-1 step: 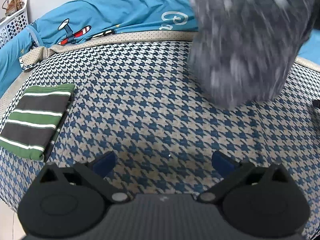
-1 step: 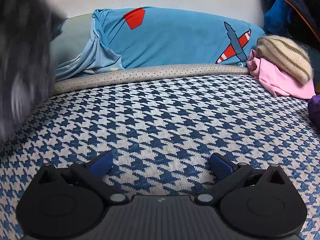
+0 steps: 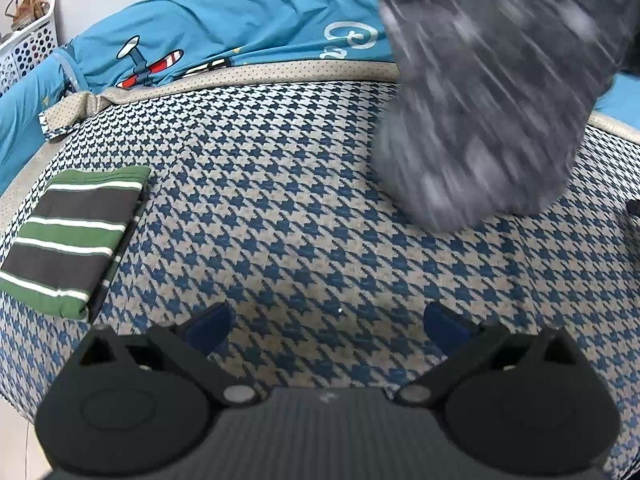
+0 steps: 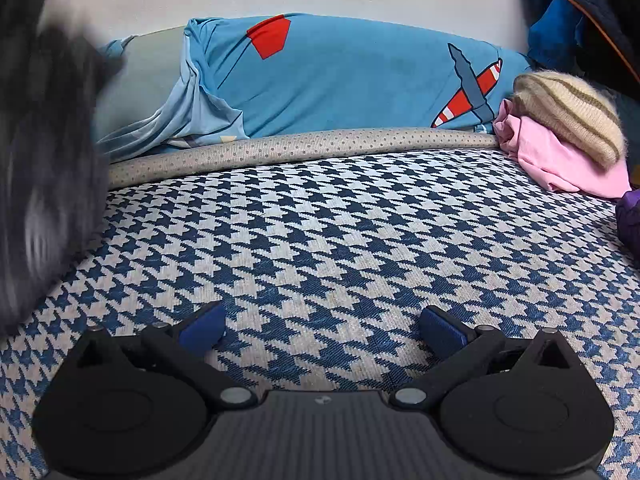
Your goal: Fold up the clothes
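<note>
A dark grey speckled garment [image 3: 488,92], smeared by motion blur, hangs in the air above the houndstooth bed cover [image 3: 280,200]. In the right wrist view it fills the left edge [image 4: 44,160]. What holds it is out of view. A folded green, grey and white striped garment [image 3: 76,236] lies at the cover's left edge. My left gripper [image 3: 326,326] is open low over the cover, nothing between its blue pads. My right gripper [image 4: 322,331] is also open and empty over the cover [image 4: 340,240].
Blue airplane-print bedding [image 4: 352,80] lies along the wall behind the cover. A pink garment [image 4: 560,164] with a beige knitted piece [image 4: 568,116] on it sits at the right, near dark jackets [image 4: 580,20] and a purple item [image 4: 630,224]. A white basket [image 3: 28,48] stands far left.
</note>
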Demonstrator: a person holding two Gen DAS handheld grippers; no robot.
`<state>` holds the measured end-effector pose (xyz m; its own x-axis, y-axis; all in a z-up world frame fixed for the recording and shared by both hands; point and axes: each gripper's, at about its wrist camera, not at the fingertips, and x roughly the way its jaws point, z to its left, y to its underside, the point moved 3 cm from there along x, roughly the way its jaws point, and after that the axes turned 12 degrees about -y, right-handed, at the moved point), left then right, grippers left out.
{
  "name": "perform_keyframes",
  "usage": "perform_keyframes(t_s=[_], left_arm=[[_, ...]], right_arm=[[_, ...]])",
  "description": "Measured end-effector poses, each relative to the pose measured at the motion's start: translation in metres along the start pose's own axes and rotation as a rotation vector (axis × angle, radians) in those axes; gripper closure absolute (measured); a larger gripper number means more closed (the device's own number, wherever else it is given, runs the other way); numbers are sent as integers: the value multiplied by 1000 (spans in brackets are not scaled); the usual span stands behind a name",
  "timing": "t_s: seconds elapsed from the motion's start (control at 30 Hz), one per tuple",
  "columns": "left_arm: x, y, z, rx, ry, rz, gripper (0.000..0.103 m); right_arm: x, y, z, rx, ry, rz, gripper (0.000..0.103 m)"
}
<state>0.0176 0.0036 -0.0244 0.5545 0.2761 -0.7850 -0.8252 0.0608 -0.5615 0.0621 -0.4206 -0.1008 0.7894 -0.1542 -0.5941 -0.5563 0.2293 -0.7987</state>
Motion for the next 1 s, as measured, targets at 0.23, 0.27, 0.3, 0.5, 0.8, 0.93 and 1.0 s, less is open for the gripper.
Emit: perform_keyframes(t_s=[0.23, 0.27, 0.3, 0.5, 0.8, 0.93, 1.0], left_arm=[[4, -4, 10, -42, 2, 22, 0], [4, -5, 13, -52, -10, 21, 0], [4, -7, 16, -62, -22, 19, 0], [7, -6, 22, -87, -25, 52, 0], [8, -5, 13, -51, -28, 33, 0], [8, -6, 14, -52, -20, 38, 0], [7, -6, 15, -58, -18, 38, 0]], right_arm=[[0, 0, 0, 0, 0, 0, 0], [0, 0, 0, 0, 0, 0, 0], [0, 0, 0, 0, 0, -1, 0], [0, 0, -1, 0, 0, 0, 0], [0, 0, -1, 0, 0, -1, 0], [0, 0, -1, 0, 0, -1, 0], [0, 0, -1, -1, 0, -1, 0]])
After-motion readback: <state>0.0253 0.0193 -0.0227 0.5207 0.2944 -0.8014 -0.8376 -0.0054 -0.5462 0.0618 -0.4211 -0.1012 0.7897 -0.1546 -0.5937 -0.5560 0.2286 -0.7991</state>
